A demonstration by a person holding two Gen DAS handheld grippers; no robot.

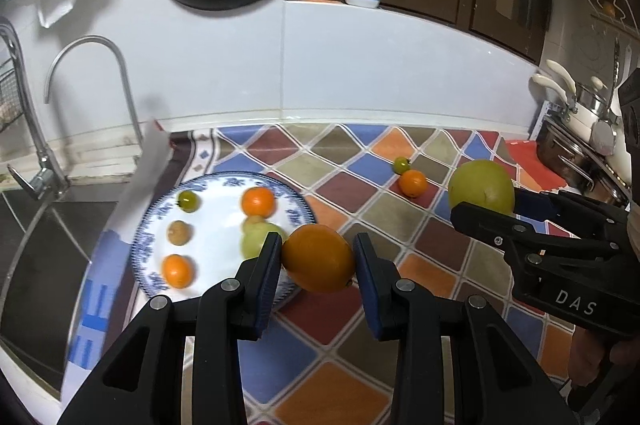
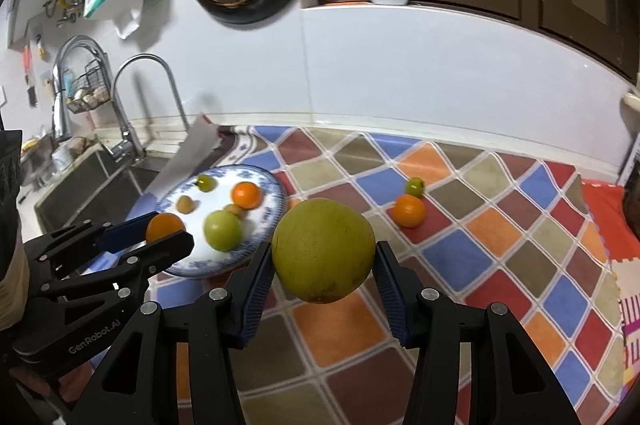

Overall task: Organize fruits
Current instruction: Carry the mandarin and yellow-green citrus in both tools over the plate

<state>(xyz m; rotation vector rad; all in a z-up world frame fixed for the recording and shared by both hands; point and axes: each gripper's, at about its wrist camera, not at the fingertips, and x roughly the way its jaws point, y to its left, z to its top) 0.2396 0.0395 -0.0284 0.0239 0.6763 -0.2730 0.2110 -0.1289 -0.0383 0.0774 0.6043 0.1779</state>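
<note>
The left hand-held gripper [image 1: 318,259] is gripping an orange [image 1: 319,257] at lower centre, beside the plate [image 1: 160,213]. The right hand-held gripper [image 2: 323,263] is clamping a green fruit [image 2: 323,249].

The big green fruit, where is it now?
The big green fruit sits in the right gripper, above the patterned mat, right of the plate.
</note>
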